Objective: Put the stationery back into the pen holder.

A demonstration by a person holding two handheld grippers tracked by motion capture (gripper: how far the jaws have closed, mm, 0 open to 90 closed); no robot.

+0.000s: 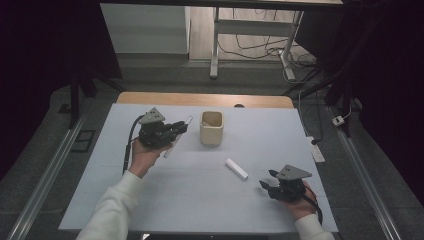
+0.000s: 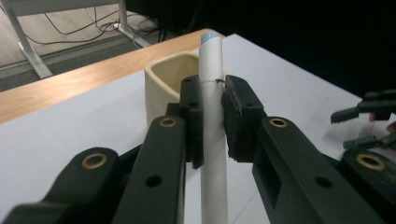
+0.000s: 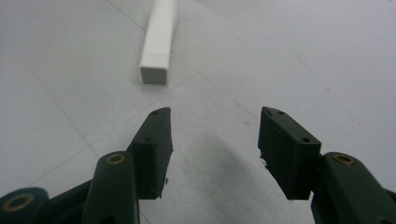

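I hold pen (image 2: 212, 116) clamped in left gripper (image 2: 212, 119), just left of cup (image 1: 211, 127). Must keep pen upright over cup mouth. Right gripper (image 3: 212, 140) open, empty, near white stick (image 3: 159, 42).

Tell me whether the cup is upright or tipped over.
Upright. The cup stands on its base on the table with its open mouth facing up; the left gripper view shows its rim level behind the held pen.

Right claw (image 3: 215, 140) jaws apart, white bar (image 3: 159, 39) ahead, pale table (image 3: 303, 56)
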